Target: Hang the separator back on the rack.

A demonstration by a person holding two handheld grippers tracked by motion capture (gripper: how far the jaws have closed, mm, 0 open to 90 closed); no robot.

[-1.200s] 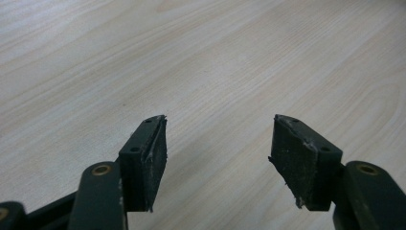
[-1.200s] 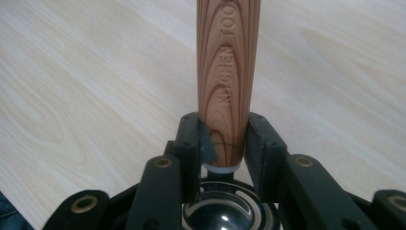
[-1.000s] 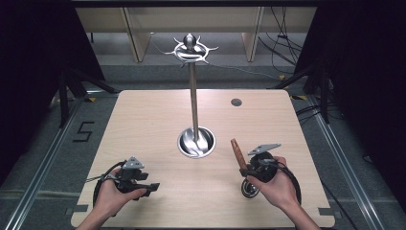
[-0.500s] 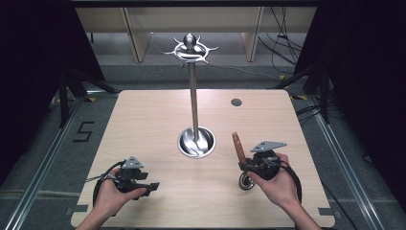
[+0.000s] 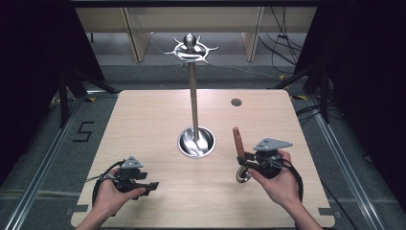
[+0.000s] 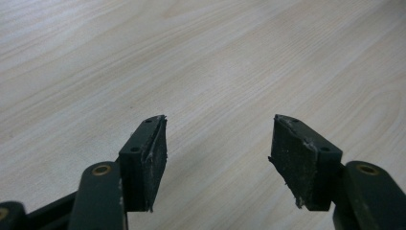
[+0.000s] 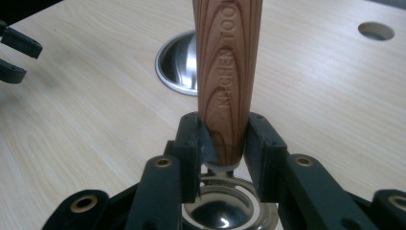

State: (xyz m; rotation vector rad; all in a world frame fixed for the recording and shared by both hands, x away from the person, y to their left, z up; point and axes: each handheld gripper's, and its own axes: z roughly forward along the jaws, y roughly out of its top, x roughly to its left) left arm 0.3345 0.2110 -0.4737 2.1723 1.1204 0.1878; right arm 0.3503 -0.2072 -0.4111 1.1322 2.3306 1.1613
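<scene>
A steel utensil stand rises from a round base at the table's middle and ends in a ring of hooks. To the right of the base, my right gripper is shut on the lower end of a kitchen tool's wooden handle. The handle stands nearly upright, and the tool's round metal head lies below the jaws. The right gripper view shows both pads pressing the handle above the shiny head. My left gripper rests low at the front left, open and holding nothing.
The light wooden table has a small round hole at the back right. Black cables trail from both grippers. Dark floor and rails border the table on both sides. The stand's base lies just beyond the held handle.
The wooden handle has swung up from a leftward lean to nearly upright, and the right gripper has shifted slightly right. The left gripper has stayed put.
</scene>
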